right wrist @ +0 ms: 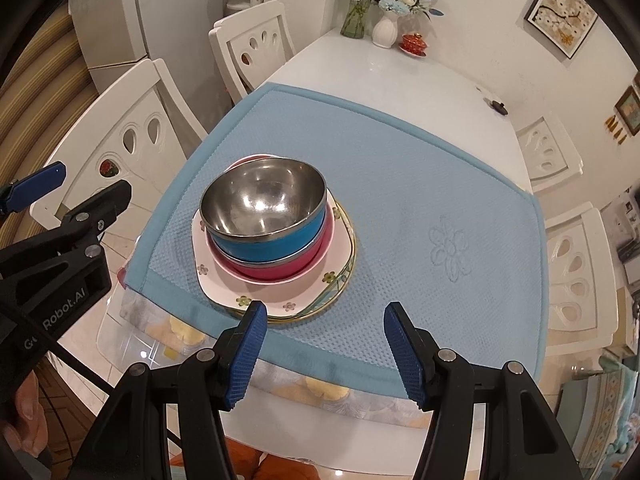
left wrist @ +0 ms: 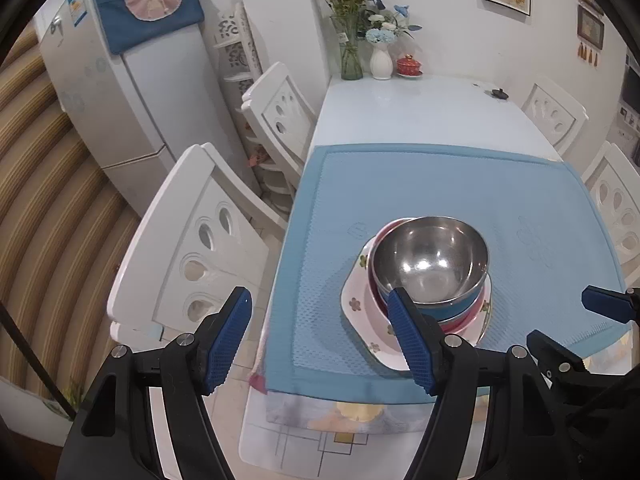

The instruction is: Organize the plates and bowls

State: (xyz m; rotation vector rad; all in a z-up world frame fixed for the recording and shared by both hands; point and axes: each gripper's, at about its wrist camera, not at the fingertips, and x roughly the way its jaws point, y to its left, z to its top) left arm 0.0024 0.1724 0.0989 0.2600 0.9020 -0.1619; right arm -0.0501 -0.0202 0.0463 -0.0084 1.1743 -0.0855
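Note:
A steel bowl with a blue outside [left wrist: 430, 258] [right wrist: 262, 204] sits nested in a pink bowl [right wrist: 280, 266]. Both rest on a square flowered plate [left wrist: 358, 304] [right wrist: 248, 300], with a round gold-rimmed plate [right wrist: 340, 292] under it. The stack stands on a blue mat [left wrist: 440, 184] [right wrist: 420, 184] near the table's front edge. My left gripper [left wrist: 318, 292] [right wrist: 92, 182] is open and holds nothing; it hangs left of the stack, and its right finger overlaps the bowls in the left wrist view. My right gripper [right wrist: 326, 306] [left wrist: 560, 316] is open and holds nothing, just in front of the stack.
White chairs [left wrist: 200, 248] [right wrist: 576, 272] flank the table on both sides. At the far end stand a glass vase with flowers [left wrist: 352, 56], a white vase [left wrist: 380, 62] and a red lidded cup [left wrist: 409, 66]. A small black object [right wrist: 498, 106] lies by the right edge. A fridge [left wrist: 120, 100] stands at left.

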